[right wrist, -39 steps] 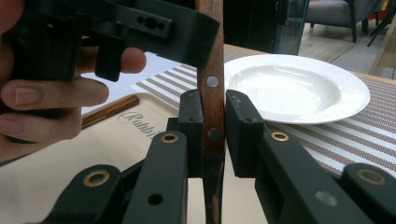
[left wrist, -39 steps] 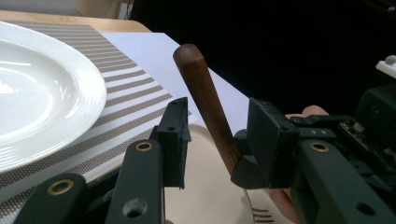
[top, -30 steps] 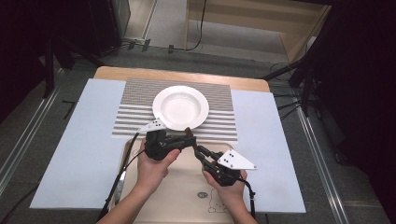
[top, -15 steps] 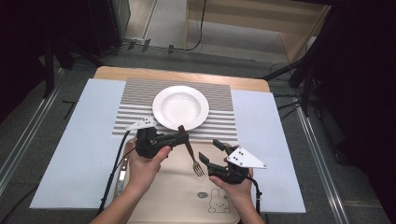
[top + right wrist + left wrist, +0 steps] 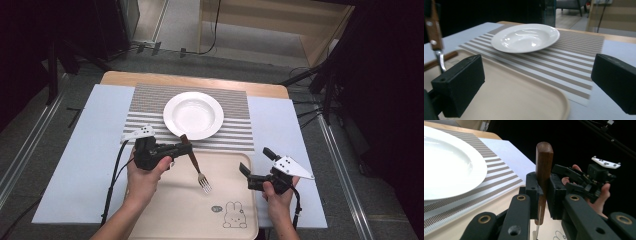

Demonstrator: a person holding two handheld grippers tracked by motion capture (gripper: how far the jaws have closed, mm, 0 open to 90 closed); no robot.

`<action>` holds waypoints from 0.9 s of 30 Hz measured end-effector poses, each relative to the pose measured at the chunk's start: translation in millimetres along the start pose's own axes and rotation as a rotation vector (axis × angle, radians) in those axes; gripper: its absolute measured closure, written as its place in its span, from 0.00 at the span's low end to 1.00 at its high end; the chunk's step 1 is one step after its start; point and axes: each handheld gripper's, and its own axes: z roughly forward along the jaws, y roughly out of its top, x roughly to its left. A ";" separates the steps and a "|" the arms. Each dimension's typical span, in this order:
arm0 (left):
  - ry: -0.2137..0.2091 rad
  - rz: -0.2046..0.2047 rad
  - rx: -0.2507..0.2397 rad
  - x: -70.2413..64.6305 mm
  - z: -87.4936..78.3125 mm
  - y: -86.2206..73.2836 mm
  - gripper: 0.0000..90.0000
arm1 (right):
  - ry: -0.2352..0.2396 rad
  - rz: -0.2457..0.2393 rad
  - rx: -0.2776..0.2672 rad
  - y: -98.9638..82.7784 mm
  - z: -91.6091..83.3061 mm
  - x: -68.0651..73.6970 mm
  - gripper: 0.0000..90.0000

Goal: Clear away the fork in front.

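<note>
Two grippers work over the tray point(image 5: 172, 220): the left gripper point(image 5: 184, 148) clamps the fork point(image 5: 195, 164) by its wooden handle, tines angled down above the tray, seemingly bound for the plate point(image 5: 193, 115), while the right gripper point(image 5: 256, 167) waits, jaws apart, holding nothing.

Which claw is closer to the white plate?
The left claw. It sits just below the plate's near rim, clamped on a wooden-handled fork over the tray. The right claw is open, farther off by the tray's right edge.
</note>
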 end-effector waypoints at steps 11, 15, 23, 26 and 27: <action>0.005 -0.022 -0.004 7.5 -11.3 -2.4 0.88 | -0.097 0.009 0.001 -14.9 -22.4 -38.1 0.00; 0.008 -0.026 -0.004 9.8 -17.0 -3.0 0.88 | -0.117 0.010 0.004 -17.7 -28.7 -45.5 0.00; -0.001 -0.042 -0.008 14.8 -28.7 -4.6 0.88 | -0.138 0.029 0.000 -22.9 -41.3 -56.9 0.00; 0.006 -0.045 -0.005 16.8 -32.8 -5.7 0.88 | -0.149 0.033 -0.004 -25.1 -45.5 -59.6 0.00; 0.008 -0.046 -0.006 17.8 -34.9 -6.1 0.88 | -0.152 0.032 -0.004 -25.8 -46.4 -60.2 0.00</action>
